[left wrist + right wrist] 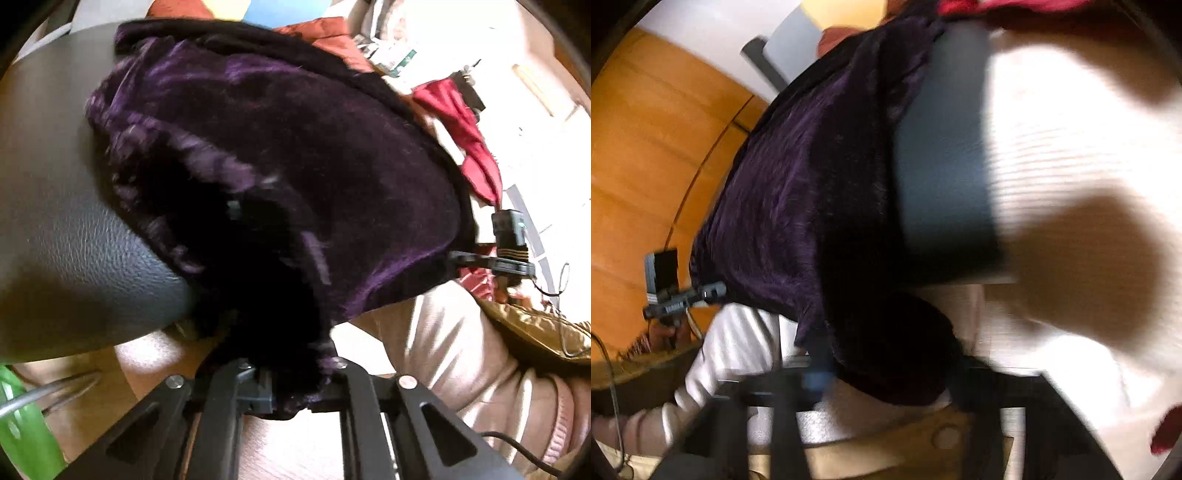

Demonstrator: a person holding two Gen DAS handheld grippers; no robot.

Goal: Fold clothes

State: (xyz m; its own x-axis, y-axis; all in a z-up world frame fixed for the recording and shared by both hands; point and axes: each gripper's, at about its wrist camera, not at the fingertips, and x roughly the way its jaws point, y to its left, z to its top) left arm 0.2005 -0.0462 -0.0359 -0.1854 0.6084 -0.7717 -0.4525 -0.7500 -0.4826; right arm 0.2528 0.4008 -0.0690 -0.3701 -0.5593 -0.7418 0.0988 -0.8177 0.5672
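Two views, one garment: a dark purple velvet garment (280, 155), draped over a dark grey leather-textured tabletop (55, 229).

Left wrist view: the velvet covers most of the frame and runs from the far end of the tabletop right down to the left claw (291, 391). Its near hem is bunched between the claw's black fingers (225, 387), so the left claw is clamped on the fabric at the tabletop's near edge. The right claw (469, 258) shows at the garment's right edge, touching the hem; its tips disappear into the cloth. A red cloth (469, 136) lies on the bright floor beyond, well apart from the velvet. Pale pink trousers (461, 354) on the person's legs sit below the tabletop edge, beside a tan jacket hem (535, 332).

Right wrist view: heavy motion blur. The velvet (798, 177) hangs off the tabletop (942, 147) and a dark fold of it fills the space between the fingers of the right claw (886, 384), so it is gripping the cloth at the near hem. The left claw (713, 290) shows at the far left edge of the garment, touching the fabric. An orange wooden door (653, 155) stands behind it.
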